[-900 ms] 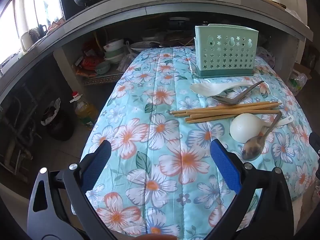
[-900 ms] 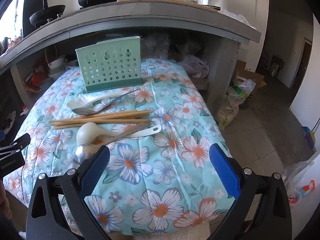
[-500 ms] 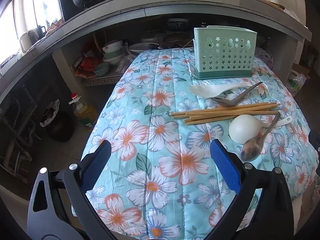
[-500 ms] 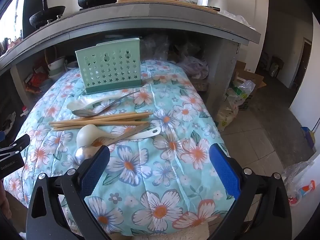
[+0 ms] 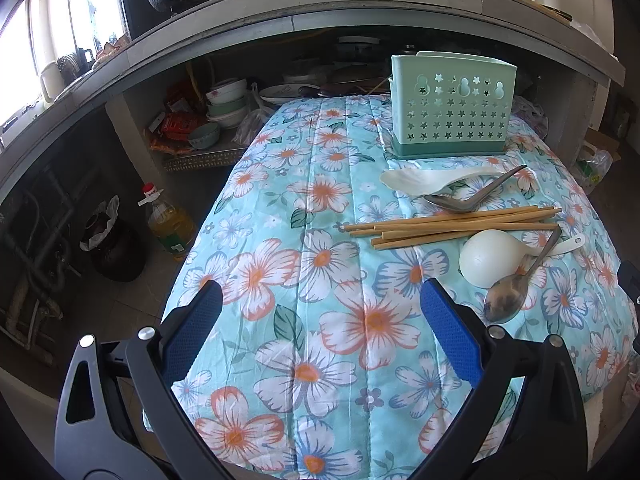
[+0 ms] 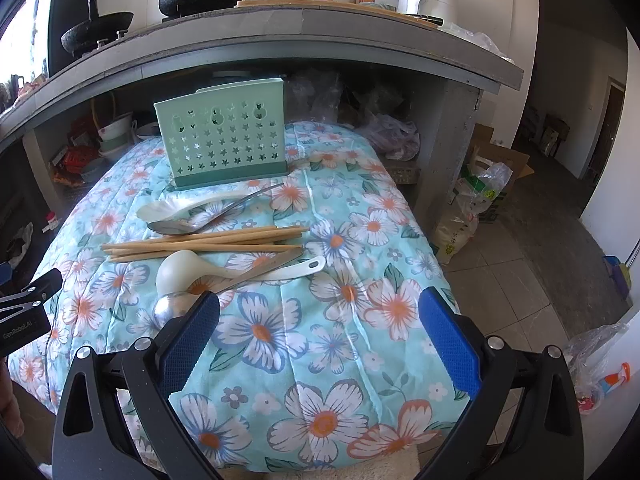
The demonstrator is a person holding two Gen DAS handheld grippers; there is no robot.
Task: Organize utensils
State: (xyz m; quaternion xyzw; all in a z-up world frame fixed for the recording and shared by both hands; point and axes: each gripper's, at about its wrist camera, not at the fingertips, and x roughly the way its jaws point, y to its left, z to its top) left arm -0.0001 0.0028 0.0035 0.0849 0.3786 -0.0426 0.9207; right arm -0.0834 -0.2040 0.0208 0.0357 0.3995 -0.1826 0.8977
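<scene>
A mint-green utensil holder (image 5: pixel 452 116) (image 6: pixel 224 140) with star cut-outs stands upright at the far end of the floral cloth (image 5: pixel 320 240). In front of it lie a flat white spoon (image 5: pixel 424 180) (image 6: pixel 176 210), a metal spoon (image 5: pixel 476 196) (image 6: pixel 208 220), several wooden chopsticks (image 5: pixel 452 226) (image 6: pixel 200 244), a white ladle-shaped spoon (image 5: pixel 490 258) (image 6: pixel 180 270) and a second metal spoon (image 5: pixel 510 296) (image 6: pixel 172 306). My left gripper (image 5: pixel 320 304) hovers open over bare cloth, left of the utensils. My right gripper (image 6: pixel 318 312) is open too, near the cloth's front edge; its left finger (image 6: pixel 188 340) covers part of the near metal spoon.
The cloth covers a small table that drops off on all sides. A concrete counter (image 6: pixel 320 28) with pots overhangs the far end. Bowls (image 5: pixel 226 104) sit on a shelf at left, an oil bottle (image 5: pixel 168 220) on the floor, bags (image 6: pixel 476 200) at right.
Both views have shifted only slightly; the utensils and holder lie as before. Both grippers stay open and hold nothing.
</scene>
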